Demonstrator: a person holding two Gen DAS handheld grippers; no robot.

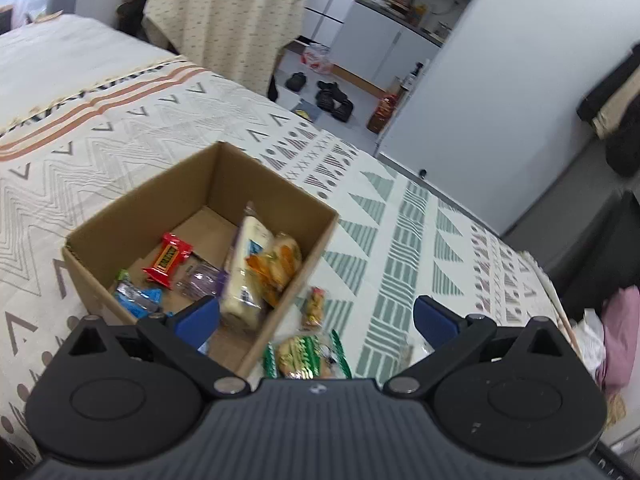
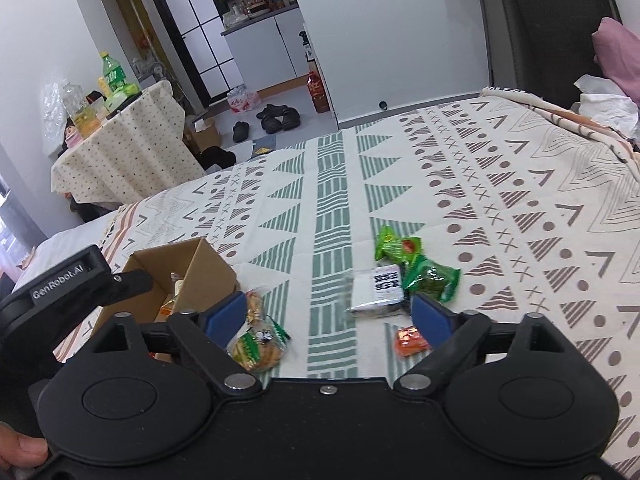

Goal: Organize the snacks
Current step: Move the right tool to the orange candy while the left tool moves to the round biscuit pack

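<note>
An open cardboard box sits on the patterned bedspread and holds several snacks: a red bar, a blue pack, a purple pack and a long white pack. My left gripper is open and empty, over the box's near right corner. A green biscuit pack and a small bar lie just outside the box. My right gripper is open and empty above the bedspread. Near it lie a white sachet, green packs, an orange pack and the biscuit pack. The box also shows in the right wrist view.
The bedspread covers the whole bed. A cloth-covered table with bottles stands beyond the bed's far edge. Shoes and a red bottle are on the floor. A dark chair with pink cloth stands at the right.
</note>
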